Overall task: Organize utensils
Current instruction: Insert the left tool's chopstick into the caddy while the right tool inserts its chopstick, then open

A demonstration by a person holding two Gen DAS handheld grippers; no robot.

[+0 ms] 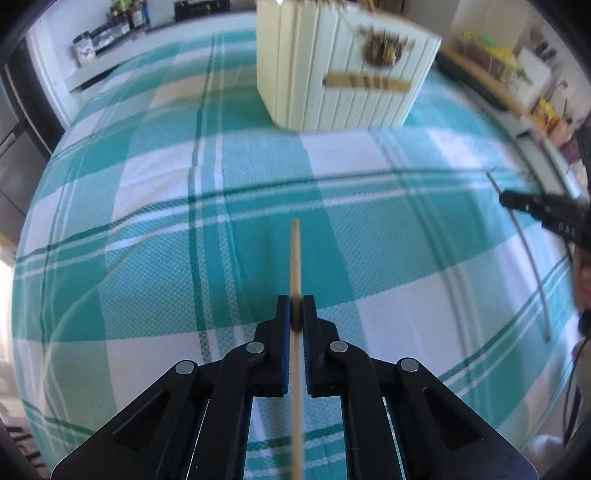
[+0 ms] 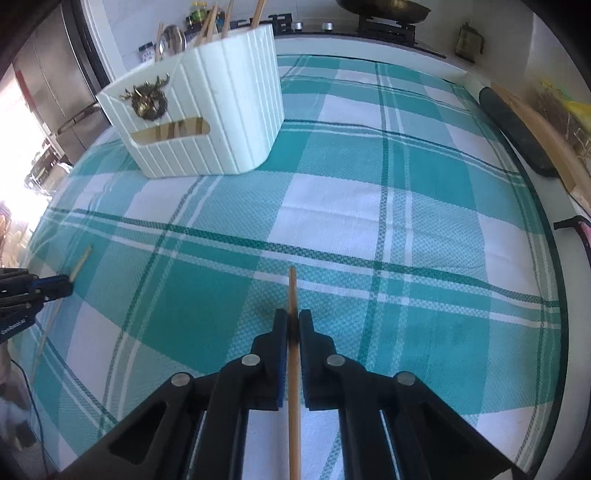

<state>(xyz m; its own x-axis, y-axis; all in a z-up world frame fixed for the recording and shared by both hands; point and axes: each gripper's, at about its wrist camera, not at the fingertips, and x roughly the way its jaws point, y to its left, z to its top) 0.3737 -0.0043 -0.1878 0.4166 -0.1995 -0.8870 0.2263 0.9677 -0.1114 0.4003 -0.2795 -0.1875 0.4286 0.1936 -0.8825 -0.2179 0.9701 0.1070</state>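
My left gripper point(image 1: 295, 301) is shut on a pale wooden chopstick point(image 1: 294, 258) that runs straight out between its pads, over the teal-and-white checked tablecloth point(image 1: 184, 221). My right gripper point(image 2: 293, 314) is shut on a second, darker chopstick point(image 2: 292, 288) in the same way. The white ribbed utensil holder point(image 2: 221, 110), with a gold emblem, stands at the far left in the right wrist view; several chopsticks and a spoon stick out of it. In the left wrist view the holder point(image 1: 343, 81) is straight ahead. Each gripper appears at the other view's edge: the right gripper point(image 1: 508, 199), the left gripper point(image 2: 66, 282).
A counter with jars point(image 1: 86, 50) runs along the far left, beside a steel fridge point(image 2: 55, 92). A stove with a dark pan point(image 2: 384, 11) is behind the table. A long dark roll point(image 2: 513, 129) and a wooden board lie along the right edge.
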